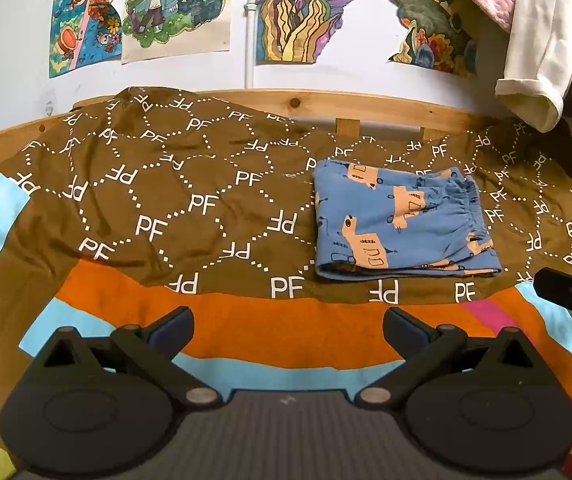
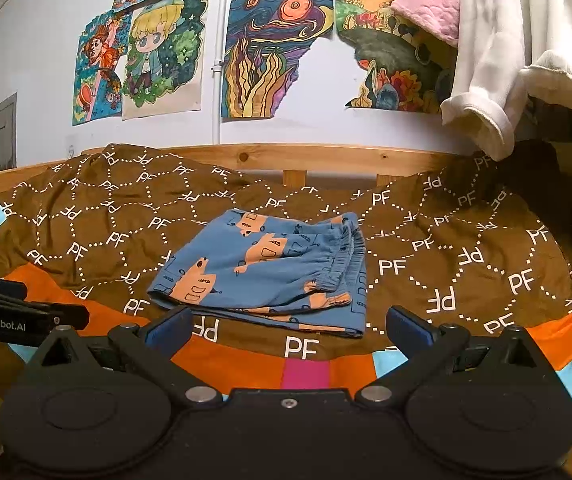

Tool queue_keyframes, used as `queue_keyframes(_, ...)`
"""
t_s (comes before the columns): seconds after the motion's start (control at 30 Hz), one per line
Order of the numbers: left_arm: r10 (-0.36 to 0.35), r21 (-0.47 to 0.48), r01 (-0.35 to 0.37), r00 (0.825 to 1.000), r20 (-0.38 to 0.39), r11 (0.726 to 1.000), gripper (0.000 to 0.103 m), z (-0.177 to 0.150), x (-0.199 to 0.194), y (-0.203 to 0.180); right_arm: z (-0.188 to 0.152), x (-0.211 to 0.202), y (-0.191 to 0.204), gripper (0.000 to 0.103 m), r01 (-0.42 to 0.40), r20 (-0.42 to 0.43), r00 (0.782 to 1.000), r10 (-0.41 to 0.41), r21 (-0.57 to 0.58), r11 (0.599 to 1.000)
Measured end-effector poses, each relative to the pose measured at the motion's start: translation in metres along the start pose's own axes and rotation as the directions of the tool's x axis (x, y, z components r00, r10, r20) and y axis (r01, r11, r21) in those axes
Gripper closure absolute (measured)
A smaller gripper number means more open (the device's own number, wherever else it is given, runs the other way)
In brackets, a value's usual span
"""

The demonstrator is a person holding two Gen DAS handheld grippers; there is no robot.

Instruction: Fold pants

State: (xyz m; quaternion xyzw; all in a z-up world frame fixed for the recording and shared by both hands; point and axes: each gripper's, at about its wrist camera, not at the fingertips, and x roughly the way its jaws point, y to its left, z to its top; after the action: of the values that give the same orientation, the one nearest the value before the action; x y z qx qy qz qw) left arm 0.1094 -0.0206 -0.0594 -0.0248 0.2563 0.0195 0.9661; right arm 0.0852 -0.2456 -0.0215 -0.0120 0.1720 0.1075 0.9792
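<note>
We're looking at the blue pants [image 2: 262, 268] w/ orange prints, lying folded into a compact rectangle on the brown PF-print blanket [image 2: 466, 256] on the bed, elastic waistband facing right; left tongs [image 1: 288, 330] are hanging wide open, empty, over the striped sheet [image 1: 286, 328], pants sitting ahead & to their right; right tongs [image 2: 286, 330] are gaping open too, gripping nothing, just short of the pants' near edge; drawings [image 2: 274, 48] are covering the wall behind.
</note>
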Motion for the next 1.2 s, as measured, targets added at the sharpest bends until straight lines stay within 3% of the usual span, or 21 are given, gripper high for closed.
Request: queue_keyframes(1.2, 0.012, -0.003, -0.012, 1.0, -0.014, 1.0, 0.0, -0.0036, -0.0005, 0.0033, -0.0014, 0.0013, 0.0, 0.001, 0.002, -0.009, 1.0, -0.002, -0.003, 1.0)
